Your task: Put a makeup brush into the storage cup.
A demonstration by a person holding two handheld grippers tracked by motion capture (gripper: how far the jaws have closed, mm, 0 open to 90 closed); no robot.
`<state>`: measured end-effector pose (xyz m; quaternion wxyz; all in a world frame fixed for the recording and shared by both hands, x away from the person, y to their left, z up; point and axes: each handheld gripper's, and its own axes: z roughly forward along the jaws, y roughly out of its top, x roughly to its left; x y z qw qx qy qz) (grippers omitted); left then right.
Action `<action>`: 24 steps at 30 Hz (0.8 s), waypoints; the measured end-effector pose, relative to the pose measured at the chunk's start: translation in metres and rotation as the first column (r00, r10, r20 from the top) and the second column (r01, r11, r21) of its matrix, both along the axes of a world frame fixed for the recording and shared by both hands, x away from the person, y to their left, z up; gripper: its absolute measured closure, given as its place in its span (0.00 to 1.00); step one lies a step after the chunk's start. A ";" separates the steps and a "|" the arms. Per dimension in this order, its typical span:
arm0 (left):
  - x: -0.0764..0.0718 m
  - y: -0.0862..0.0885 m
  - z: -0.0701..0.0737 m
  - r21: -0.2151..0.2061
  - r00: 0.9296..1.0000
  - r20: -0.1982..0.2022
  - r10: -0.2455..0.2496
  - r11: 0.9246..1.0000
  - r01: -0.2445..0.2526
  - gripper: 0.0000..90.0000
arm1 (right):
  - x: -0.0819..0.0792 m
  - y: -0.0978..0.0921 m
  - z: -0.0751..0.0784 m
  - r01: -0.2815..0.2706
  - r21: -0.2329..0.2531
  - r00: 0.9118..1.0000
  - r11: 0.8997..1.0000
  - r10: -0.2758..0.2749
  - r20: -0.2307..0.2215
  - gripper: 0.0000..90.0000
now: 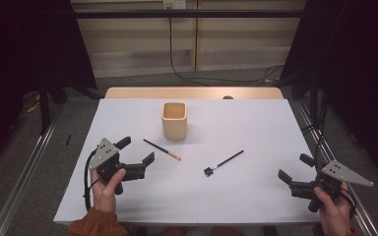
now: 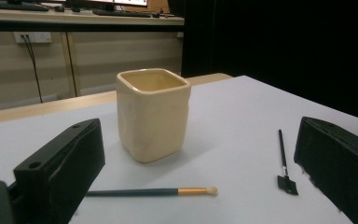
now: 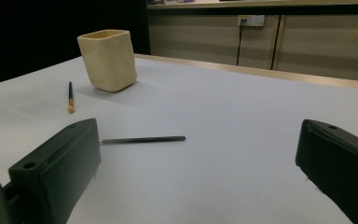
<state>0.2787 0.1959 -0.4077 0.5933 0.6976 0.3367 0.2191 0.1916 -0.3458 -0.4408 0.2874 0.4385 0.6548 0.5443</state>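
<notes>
High view: two brushes (image 1: 162, 149) (image 1: 223, 163), one cup (image 1: 174, 120), two open grippers (image 1: 137, 152) (image 1: 293, 168).

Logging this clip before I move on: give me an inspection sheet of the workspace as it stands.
Surface: white table, wooden strip along its far edge.
Job's things: cream square cup upright; orange-tipped brush and black brush lying flat, apart from the cup.
Clutter: small dark object on the far edge.
Grippers: left gripper and right gripper both open, holding nothing.
Cables: black cable loops from the left gripper; another on the floor behind.
Surroundings: dark curtains, wall sockets, metal frame rails.
</notes>
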 end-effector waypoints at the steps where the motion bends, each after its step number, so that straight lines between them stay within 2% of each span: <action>1: 0.001 0.000 0.002 0.003 1.000 0.001 -0.002 1.000 0.002 0.02 | 0.000 0.000 0.000 -0.001 0.003 1.000 1.000 0.001 0.000 0.00; 3: 0.002 0.002 0.005 0.013 1.000 0.014 -0.011 1.000 0.011 0.02 | 0.000 -0.001 0.000 -0.009 0.006 1.000 1.000 0.009 0.002 0.00; 5: 0.003 0.003 0.009 0.045 0.999 0.038 -0.005 0.999 0.003 0.01 | -0.001 -0.001 0.001 -0.011 0.003 1.000 1.000 0.011 0.011 0.00; 8: 0.006 0.002 0.013 0.062 0.999 0.039 -0.025 0.998 0.023 0.01 | -0.001 -0.001 0.001 -0.013 0.005 1.000 1.000 0.013 0.009 0.00; 11: 0.010 0.000 0.018 0.087 0.999 0.036 0.000 0.996 -0.003 0.01 | -0.001 0.000 0.001 -0.015 0.005 1.000 1.000 0.015 0.010 0.00; 18: 0.024 -0.004 0.021 0.066 1.000 0.021 -0.012 0.998 0.011 0.01 | 0.000 0.000 0.000 -0.018 0.005 1.000 1.000 0.018 0.008 0.00; 20: 0.032 -0.005 0.023 0.052 0.999 0.013 -0.047 0.998 0.047 0.01 | 0.000 0.000 0.000 -0.022 0.010 1.000 1.000 0.021 0.009 0.00; 22: 0.037 -0.007 0.025 0.037 0.999 0.018 -0.044 0.998 0.044 0.01 | 0.000 0.000 0.001 -0.023 0.008 1.000 1.000 0.022 0.012 0.00; 24: 0.041 -0.010 0.027 0.053 0.999 0.024 -0.044 0.998 0.043 0.01 | 0.000 0.000 0.000 -0.026 0.006 1.000 1.000 0.025 0.011 0.00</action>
